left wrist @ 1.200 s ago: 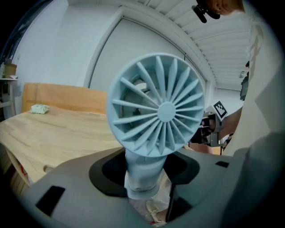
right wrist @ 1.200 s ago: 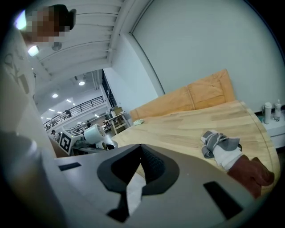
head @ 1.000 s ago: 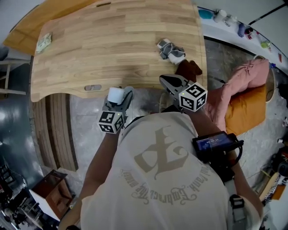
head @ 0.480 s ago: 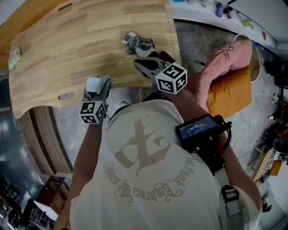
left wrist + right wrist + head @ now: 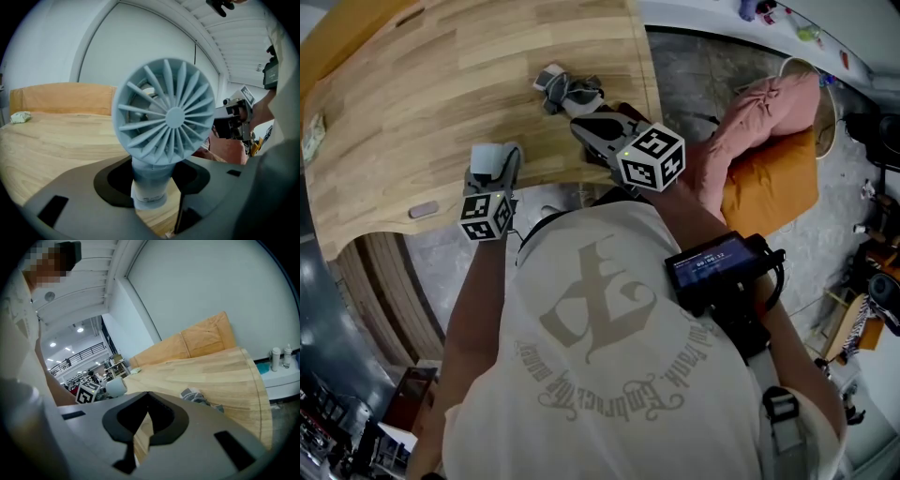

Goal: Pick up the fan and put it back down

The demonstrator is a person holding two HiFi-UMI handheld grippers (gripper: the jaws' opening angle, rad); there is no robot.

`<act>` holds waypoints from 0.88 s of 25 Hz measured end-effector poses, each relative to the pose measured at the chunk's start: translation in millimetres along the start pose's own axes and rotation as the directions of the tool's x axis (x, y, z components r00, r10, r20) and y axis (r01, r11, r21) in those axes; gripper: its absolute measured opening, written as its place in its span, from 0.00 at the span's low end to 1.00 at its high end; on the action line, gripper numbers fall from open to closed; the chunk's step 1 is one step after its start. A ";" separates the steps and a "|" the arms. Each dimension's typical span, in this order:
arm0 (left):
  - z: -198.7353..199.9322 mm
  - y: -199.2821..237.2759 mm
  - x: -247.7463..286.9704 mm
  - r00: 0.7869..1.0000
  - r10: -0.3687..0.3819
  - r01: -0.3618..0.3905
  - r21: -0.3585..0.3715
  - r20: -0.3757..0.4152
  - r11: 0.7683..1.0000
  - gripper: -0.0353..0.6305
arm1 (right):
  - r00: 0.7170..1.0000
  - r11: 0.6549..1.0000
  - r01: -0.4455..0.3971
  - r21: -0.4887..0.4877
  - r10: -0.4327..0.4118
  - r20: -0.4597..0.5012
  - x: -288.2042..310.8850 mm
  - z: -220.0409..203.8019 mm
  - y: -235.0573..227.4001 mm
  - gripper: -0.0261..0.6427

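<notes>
Pale blue fan [image 5: 166, 115], wood-grain table [image 5: 51, 140]

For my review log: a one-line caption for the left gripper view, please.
Left gripper holds a pale blue fan by its stem, wooden table behind.

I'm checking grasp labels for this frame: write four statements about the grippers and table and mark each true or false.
1. The left gripper grips the fan by its handle. True.
2. The right gripper holds the grey bundle. False: its jaws are together and empty; the bundle lies on the table.
3. The pink bedding lies on the table. False: it rests on the orange cushion beside it.
4. The fan's grille faces the left gripper's camera. True.
</notes>
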State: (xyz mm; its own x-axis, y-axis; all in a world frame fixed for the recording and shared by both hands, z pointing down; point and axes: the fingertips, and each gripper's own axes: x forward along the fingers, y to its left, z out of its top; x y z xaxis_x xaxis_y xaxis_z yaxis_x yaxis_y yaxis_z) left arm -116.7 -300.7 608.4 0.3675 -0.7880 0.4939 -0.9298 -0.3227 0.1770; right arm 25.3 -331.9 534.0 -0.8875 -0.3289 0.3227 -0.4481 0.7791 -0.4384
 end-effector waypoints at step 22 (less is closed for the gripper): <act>5.0 -4.5 75.3 0.999 -0.009 0.010 0.026 -0.031 1.000 0.40 | 0.999 0.998 0.034 0.053 -0.032 -0.042 -19.1 -11.5 -40.9 0.06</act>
State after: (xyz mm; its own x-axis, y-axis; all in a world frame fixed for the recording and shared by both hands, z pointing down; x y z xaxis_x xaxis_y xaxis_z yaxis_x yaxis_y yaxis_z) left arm -84.7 -361.2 640.6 0.3750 -0.7685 0.5185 -0.9253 -0.3438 0.1597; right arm 61.8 -351.4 555.5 -0.8675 -0.3311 0.3712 -0.4833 0.7379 -0.4711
